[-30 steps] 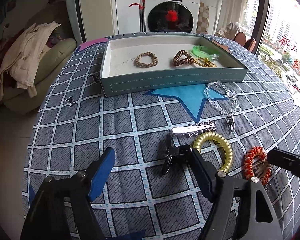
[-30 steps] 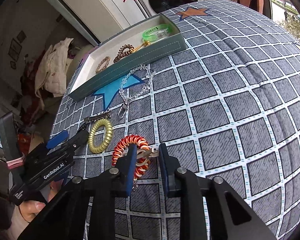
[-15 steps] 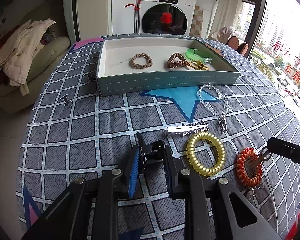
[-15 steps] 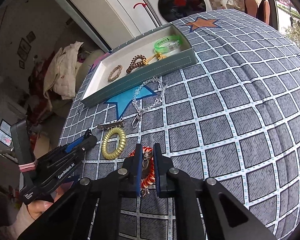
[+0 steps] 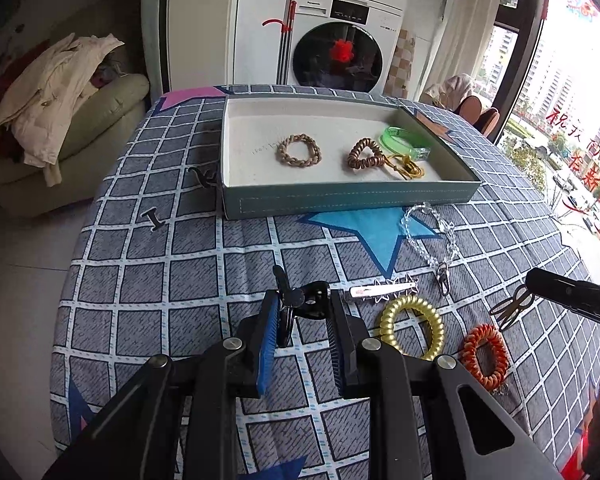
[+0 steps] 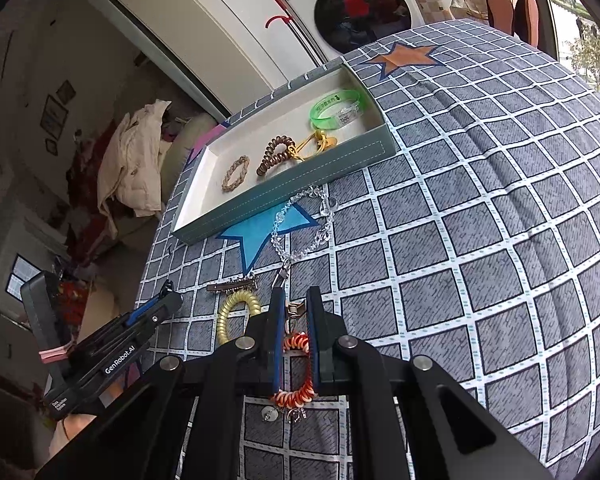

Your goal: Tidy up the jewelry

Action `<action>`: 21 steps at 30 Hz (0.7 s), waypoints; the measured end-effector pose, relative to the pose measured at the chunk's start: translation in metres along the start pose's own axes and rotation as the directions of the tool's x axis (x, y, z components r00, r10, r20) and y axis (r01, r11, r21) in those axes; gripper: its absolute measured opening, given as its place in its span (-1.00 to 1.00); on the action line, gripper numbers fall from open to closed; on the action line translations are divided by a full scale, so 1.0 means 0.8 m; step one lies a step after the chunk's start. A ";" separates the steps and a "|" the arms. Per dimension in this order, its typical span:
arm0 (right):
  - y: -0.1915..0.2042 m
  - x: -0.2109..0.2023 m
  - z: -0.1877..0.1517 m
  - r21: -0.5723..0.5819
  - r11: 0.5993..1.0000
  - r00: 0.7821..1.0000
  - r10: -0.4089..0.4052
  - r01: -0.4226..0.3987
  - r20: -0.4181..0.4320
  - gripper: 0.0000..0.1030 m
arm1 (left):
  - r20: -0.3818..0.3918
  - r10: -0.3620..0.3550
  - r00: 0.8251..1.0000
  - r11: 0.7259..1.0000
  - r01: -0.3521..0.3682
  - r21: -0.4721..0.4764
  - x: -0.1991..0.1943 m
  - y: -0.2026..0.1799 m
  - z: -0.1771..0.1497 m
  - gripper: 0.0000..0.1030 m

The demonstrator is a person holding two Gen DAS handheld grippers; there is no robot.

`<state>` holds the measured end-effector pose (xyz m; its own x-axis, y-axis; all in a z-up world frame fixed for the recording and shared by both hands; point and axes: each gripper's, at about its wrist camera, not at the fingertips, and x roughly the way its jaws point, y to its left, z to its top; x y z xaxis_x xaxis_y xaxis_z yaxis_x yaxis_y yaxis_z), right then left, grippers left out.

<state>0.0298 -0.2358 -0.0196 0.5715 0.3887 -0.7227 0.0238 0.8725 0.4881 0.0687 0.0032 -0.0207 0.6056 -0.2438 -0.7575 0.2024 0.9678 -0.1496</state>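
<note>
Four pieces already lie in the tray ahead as my left hand-held gripper clamps a black hair claw and my right hand-held gripper pinches a bronze clip, four pieces remaining on the bench between them.

Glossy gold coil; woven cloth cover

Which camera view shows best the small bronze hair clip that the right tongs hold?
The left wrist view: the small bronze hair clip hangs clear at the right tongs' tip, its prongs visible. In the right wrist view, only its end shows between the fingers.
</note>
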 end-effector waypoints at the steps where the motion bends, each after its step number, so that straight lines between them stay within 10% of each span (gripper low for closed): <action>1: 0.000 0.001 0.004 0.004 1.000 1.000 0.005 -0.005 -0.002 -0.78 | 0.007 0.001 1.000 1.000 -0.001 0.000 -0.001 0.001 0.004 -0.16; 21: 0.004 0.055 0.131 0.024 1.000 0.999 0.014 -0.015 0.038 -0.78 | 0.088 0.039 0.995 0.999 -0.040 0.009 0.031 0.004 0.106 -0.16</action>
<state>0.1409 -0.2472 0.0017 0.6026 0.3894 -0.6966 0.0347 0.8593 0.5103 0.1499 -0.0050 0.0136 0.6780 -0.2108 -0.7042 0.1852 0.9761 -0.1138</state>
